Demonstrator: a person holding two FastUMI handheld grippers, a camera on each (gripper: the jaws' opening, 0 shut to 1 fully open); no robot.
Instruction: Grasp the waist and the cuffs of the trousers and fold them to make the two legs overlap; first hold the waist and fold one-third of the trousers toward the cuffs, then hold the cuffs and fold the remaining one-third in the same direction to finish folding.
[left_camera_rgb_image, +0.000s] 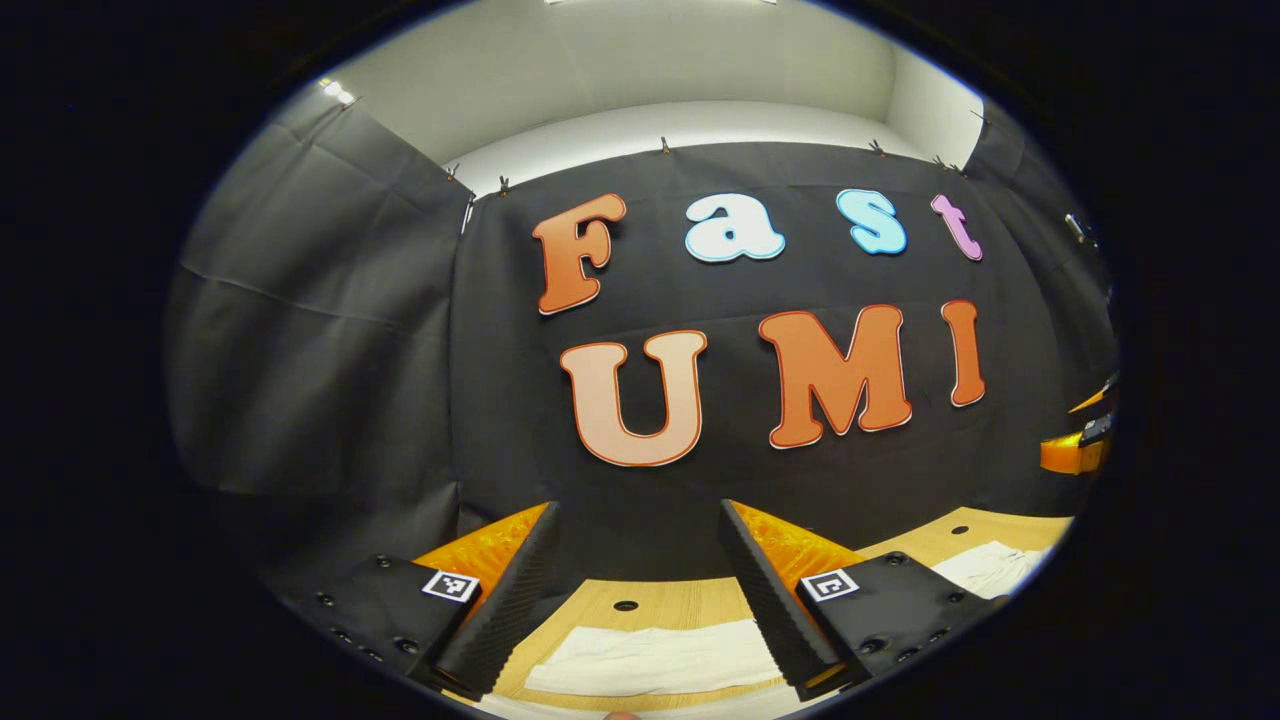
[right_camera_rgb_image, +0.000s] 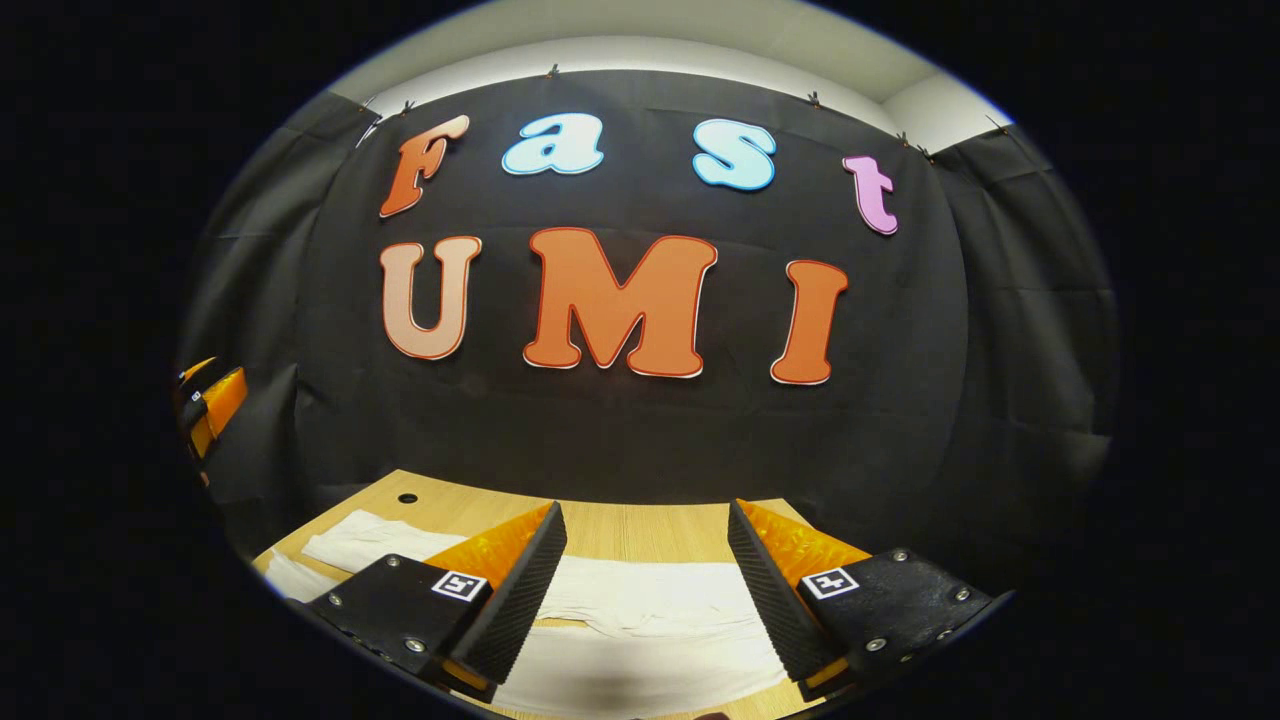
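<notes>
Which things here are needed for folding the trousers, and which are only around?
For the job:
- white trousers
- left gripper, open, above them
- right gripper, open, above them

Only around:
- wooden table
- hole in the table

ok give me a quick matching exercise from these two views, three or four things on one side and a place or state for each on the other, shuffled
Things:
1. left gripper
2. trousers
3. table
4. hole

Places or states:
A. white, spread flat on the table
B. light wood, in front of the black wall
C. open, above the trousers, holding nothing
D. small and round, in the tabletop beyond the cloth

Pairs: 1-C, 2-A, 3-B, 4-D

The right gripper matches C too.
</notes>
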